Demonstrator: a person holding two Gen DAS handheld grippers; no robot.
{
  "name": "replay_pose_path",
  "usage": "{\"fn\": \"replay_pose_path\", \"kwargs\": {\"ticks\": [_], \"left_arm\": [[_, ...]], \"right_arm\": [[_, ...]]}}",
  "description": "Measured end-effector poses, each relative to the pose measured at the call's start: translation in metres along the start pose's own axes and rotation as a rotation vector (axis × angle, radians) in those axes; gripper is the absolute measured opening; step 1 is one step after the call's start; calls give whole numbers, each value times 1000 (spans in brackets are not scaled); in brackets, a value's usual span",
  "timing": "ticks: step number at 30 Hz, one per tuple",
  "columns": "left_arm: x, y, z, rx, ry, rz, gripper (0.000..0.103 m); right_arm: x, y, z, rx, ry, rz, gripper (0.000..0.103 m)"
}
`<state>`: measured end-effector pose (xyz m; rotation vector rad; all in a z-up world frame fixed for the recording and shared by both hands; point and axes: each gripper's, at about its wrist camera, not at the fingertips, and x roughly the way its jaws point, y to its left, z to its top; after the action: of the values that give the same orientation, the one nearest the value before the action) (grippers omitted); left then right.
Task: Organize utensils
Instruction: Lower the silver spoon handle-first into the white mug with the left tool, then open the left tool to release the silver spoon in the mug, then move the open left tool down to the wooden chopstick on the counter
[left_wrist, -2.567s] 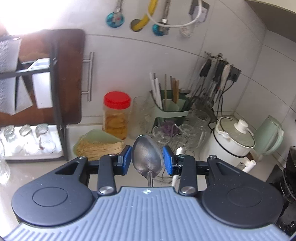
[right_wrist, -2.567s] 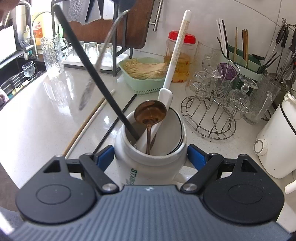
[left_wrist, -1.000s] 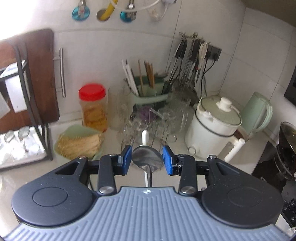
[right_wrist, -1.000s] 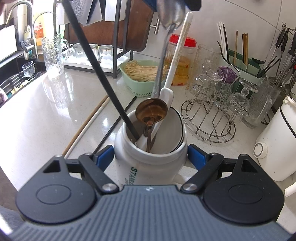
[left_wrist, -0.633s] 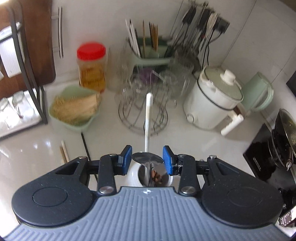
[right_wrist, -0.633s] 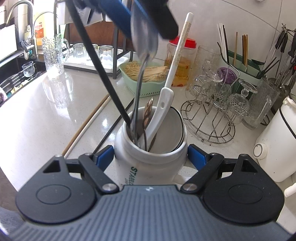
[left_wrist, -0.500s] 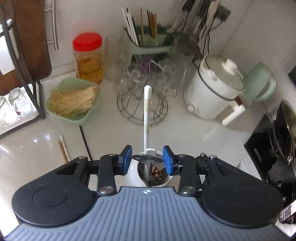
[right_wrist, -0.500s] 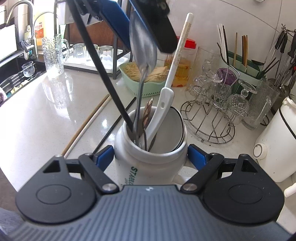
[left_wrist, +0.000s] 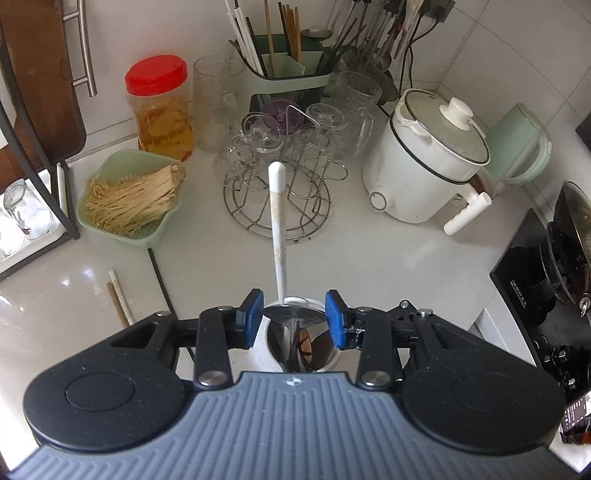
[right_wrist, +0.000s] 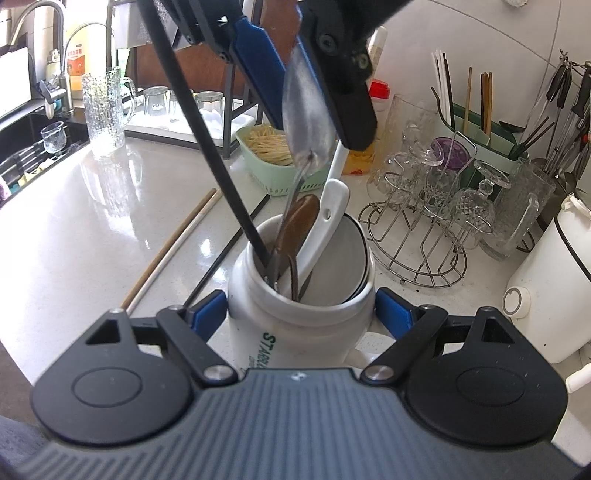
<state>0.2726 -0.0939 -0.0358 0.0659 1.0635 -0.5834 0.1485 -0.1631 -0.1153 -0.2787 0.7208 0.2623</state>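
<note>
My left gripper (left_wrist: 294, 314) is shut on the bowl of a steel spoon (left_wrist: 291, 318), both blue pads pressing its edges. In the right wrist view that left gripper (right_wrist: 306, 99) hangs above the white mug (right_wrist: 295, 332), and the steel spoon (right_wrist: 308, 125) slants down with its handle inside the mug. The mug also holds a white ceramic spoon (right_wrist: 332, 199), a brown spoon (right_wrist: 300, 218) and a black chopstick (right_wrist: 207, 147). My right gripper (right_wrist: 301, 314) is shut on the mug, one pad against each side. The mug (left_wrist: 266, 350) shows just below the left pads.
Loose chopsticks (right_wrist: 173, 251) lie on the white counter left of the mug. Behind stand a green basket of noodles (left_wrist: 125, 199), a wire rack of glasses (left_wrist: 277, 206), a green utensil caddy (left_wrist: 291, 74) and a white cooker (left_wrist: 424, 166). A black stove (left_wrist: 535, 288) is at right.
My left gripper has tipped downward and come over the mug, lowering the steel spoon until its handle went inside. The right gripper and the mug have stayed put.
</note>
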Motion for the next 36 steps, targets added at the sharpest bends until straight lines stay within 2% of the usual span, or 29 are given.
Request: {"fn": "replay_pose_path", "kwargs": {"ticks": [4, 10, 17, 24, 36], "left_arm": [[-3, 1, -3, -6, -8, -15, 45], [-19, 6, -8, -21, -64, -7, 59], [-49, 16, -12, -63, -165, 15, 60], [-69, 31, -22, -99, -259, 72, 61], [-48, 102, -66, -296, -254, 156, 61]], "right_arm": [[0, 0, 0, 0, 0, 0, 90], [0, 1, 0, 4, 0, -4, 89], [2, 1, 1, 3, 1, -1, 90], [4, 2, 3, 0, 7, -6, 90], [4, 0, 5, 0, 19, 4, 89]]}}
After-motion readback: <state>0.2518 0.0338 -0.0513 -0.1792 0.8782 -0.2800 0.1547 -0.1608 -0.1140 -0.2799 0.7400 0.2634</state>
